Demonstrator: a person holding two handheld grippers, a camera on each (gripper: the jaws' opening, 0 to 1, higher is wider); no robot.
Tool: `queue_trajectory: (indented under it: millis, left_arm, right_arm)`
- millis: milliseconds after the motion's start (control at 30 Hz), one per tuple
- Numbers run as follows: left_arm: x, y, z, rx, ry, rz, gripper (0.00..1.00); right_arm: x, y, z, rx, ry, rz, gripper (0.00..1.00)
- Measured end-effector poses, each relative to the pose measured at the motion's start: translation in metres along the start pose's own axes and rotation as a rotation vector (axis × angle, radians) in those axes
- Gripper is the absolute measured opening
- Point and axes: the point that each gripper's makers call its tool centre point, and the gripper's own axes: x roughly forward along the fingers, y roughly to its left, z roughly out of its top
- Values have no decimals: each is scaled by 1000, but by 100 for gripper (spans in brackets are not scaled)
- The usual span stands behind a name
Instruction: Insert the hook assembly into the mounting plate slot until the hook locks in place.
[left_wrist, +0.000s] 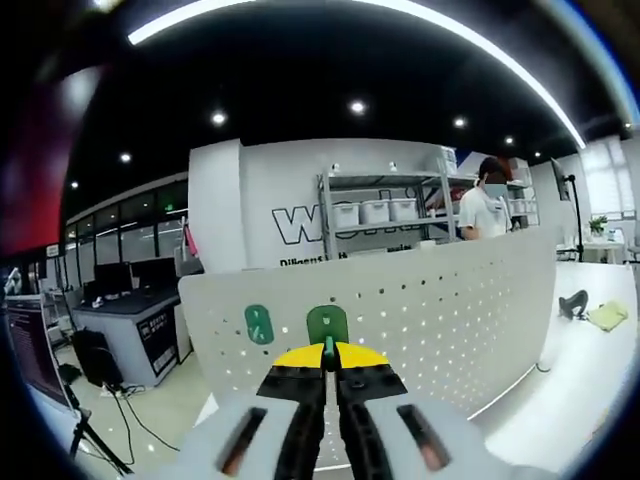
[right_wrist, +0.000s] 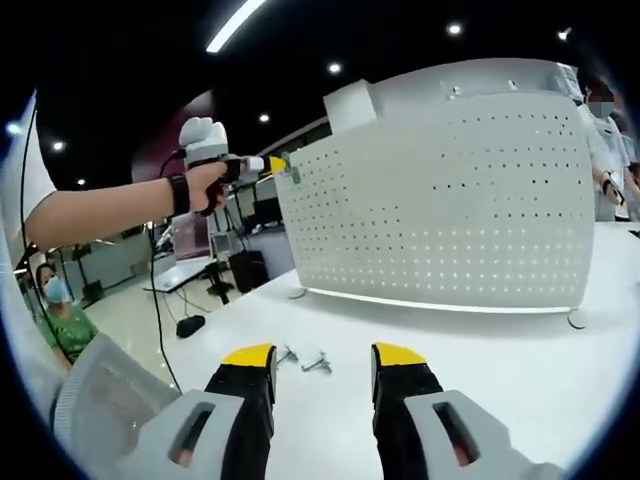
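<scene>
The white perforated mounting plate stands upright on a white table. My left gripper is shut on a green hook assembly, whose green tab is pressed against the plate's face. A second green hook hangs on the plate just to its left. In the right gripper view, the left gripper is held by a hand at the upper left edge of the plate, with the green hook at its tip. My right gripper hovers open over the table, holding nothing.
Two small metal hooks lie on the white table in front of the plate. A person in a white shirt stands behind the plate. Another person sits at the far left. Shelving and desks stand farther back.
</scene>
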Motion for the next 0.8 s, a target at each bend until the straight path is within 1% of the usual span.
queue_trajectory:
  millis: [133,233,300,367,533,600,733,800]
  left_arm:
    - [7,1,2,5,-3,1,2]
    - [13,1,0,-10,0,-5,2]
    - [17,2,-3,-10,12,2,2]
    - [19,3,-3,-27,6,3,2]
    - [30,4,-3,-22,11,3,2]
    - [32,6,-4,-44,14,11,2]
    - [37,2,-2,-24,20,-2,2]
    - [41,5,-2,-28,18,5,2]
  right_arm:
    - [-2,-2,-3,9,3,-9,38]
    - [-3,-4,-4,24,0,-9,38]
    - [-3,-4,-4,28,1,-10,39]
    - [-3,-4,-5,25,2,-14,39]
    - [-3,-5,-5,27,8,-14,39]
    - [-2,-5,-6,28,11,-12,39]
    - [0,-5,-5,30,15,2,39]
    - [1,-5,-5,25,22,4,39]
